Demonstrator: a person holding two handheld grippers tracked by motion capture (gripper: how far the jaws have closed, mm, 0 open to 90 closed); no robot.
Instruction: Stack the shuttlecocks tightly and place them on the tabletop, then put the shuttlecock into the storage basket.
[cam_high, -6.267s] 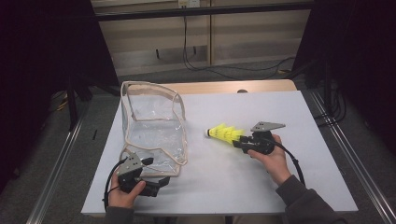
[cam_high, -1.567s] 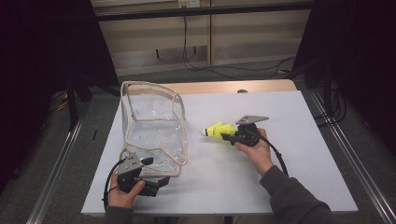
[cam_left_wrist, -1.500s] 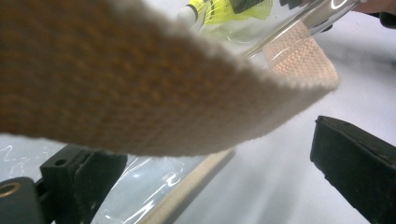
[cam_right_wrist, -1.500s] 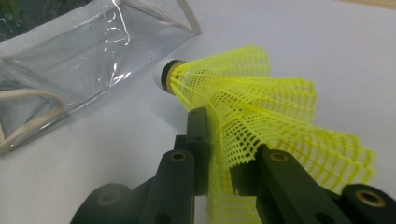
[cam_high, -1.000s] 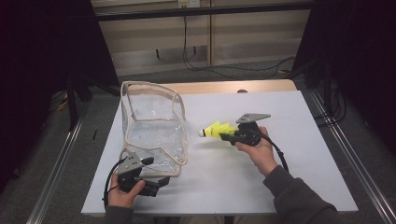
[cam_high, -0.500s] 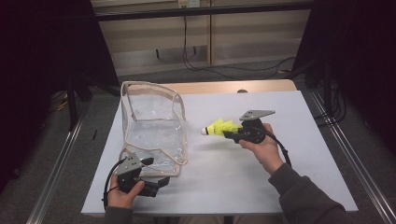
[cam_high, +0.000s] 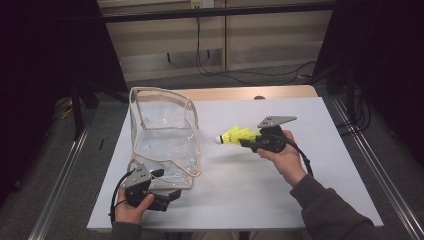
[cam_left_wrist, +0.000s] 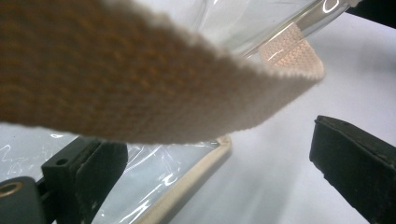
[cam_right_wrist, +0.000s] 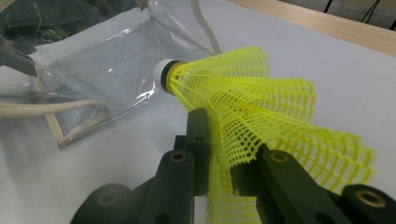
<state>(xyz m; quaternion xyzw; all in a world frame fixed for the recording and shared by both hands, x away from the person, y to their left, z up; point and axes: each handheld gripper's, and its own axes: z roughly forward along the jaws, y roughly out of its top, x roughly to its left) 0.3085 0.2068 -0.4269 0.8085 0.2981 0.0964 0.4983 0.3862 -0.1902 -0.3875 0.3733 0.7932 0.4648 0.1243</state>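
- A yellow shuttlecock (cam_high: 237, 135) is gripped by the right gripper (cam_high: 246, 142), above the white table (cam_high: 260, 195) and right of the bag (cam_high: 165, 132).
- In the right gripper view, the shuttlecock's (cam_right_wrist: 261, 116) mesh skirt is seen pinched between the two black jaws, which are closed tight on it; the skirt is squashed where it is clamped.
- The white cork tip is pointed towards the bag (cam_right_wrist: 93, 74), and a gap of bare table is left between tip and bag.
- The right gripper is held level in the right hand (cam_high: 282, 155), with its grey plate on top and its cable trailed back along the wrist.
- The clear bag, edged in beige webbing, is stood on the left half of the table, with its mouth turned towards the near edge and its flap laid flat on the table.
- The left gripper (cam_high: 172, 194) is held in the left hand (cam_high: 131, 210) at the near left corner, just at the bag's flap.
- In the left gripper view, the jaws are seen standing wide apart; a webbing strap (cam_left_wrist: 140, 84) is hung across, close to the camera, and the flap's trimmed edge (cam_left_wrist: 196, 179) is lain between the jaws, though no pad is seen pressed on it.
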